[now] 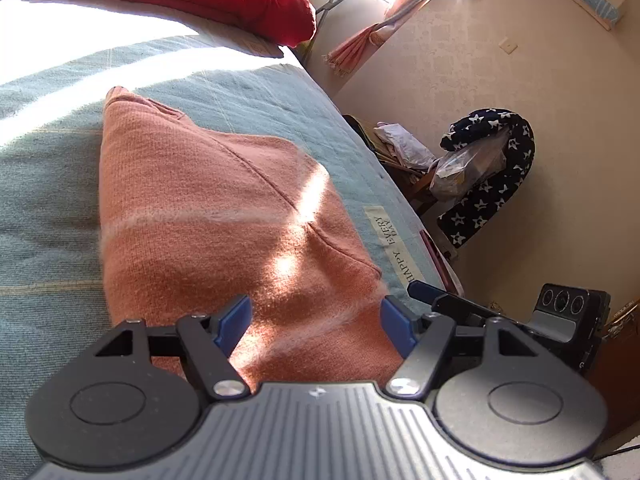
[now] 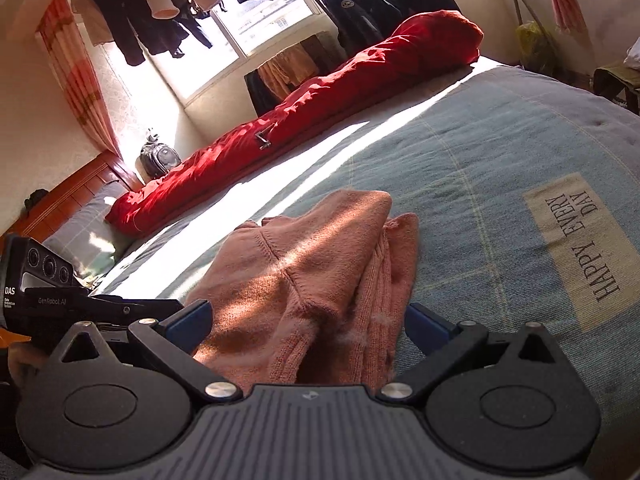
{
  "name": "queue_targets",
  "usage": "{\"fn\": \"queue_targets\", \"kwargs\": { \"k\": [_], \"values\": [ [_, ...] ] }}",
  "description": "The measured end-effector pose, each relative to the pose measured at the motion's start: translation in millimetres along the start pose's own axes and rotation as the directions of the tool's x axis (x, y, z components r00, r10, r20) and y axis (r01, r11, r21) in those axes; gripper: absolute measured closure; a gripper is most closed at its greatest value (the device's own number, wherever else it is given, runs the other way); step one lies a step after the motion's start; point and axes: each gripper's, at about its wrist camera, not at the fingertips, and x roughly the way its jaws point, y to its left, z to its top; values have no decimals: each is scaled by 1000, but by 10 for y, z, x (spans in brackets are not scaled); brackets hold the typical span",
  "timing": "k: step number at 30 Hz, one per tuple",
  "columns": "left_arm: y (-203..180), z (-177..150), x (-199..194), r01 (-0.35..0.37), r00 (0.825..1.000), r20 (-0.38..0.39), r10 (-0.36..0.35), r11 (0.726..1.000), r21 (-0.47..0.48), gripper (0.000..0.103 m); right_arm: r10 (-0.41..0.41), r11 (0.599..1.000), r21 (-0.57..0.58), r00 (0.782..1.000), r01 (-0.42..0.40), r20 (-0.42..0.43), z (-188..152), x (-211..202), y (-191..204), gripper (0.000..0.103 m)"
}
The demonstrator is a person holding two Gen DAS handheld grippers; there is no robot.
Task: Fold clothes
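— Where is the garment, and how does it lie?

— The salmon-pink knitted sweater (image 1: 208, 208) lies on the pale blue-green quilted bedspread (image 1: 48, 200), already folded into a long narrow shape; a seam runs slantwise across its top, and stripes of sunlight cross it. In the right wrist view the same sweater (image 2: 304, 268) shows a ribbed part doubled along its right side, just beside a cream patch with the words HAPPY EVERY DAY (image 2: 576, 248).

— And the left gripper?

— The left gripper (image 1: 316, 320) has its blue-padded fingers (image 1: 234, 320) spread wide, one on each side of the near end of the sweater; nothing is held between them; whether the pads touch the wool I cannot tell.

— The right one?

— The right gripper (image 2: 308, 320) is also spread wide, its blue fingers (image 2: 426, 320) on both sides of the sweater's near end, and it grips nothing. In the left wrist view the right gripper (image 1: 428, 292) shows at the right edge of the bed, near the sweater's corner.

— What else is around?

— A long red padded duvet (image 2: 320, 108) lies along the far side of the bed, under the window; dark clothes (image 2: 360, 4) hang on a rail there; a navy blanket with white stars (image 1: 500, 176) hangs over a chair beside the bed.
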Motion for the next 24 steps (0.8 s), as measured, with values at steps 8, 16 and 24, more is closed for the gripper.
{"fn": "queue_targets", "kwargs": {
  "k": [8,16,24],
  "values": [
    [-282,-616,-267,-159,985,120,125,928,337,22,36,991,-131,999,-33,15,-268,-144,263,13],
    [-461,-965,-325,-216,973,173,151,857,468,22,-1,990,-139,998,-7,-63,-406,65,282,44],
    [-450,-978,-406,-212,974,172,145,851,481,21,-76,991,-118,993,64,-92,-430,49,189,88]
  ]
}}
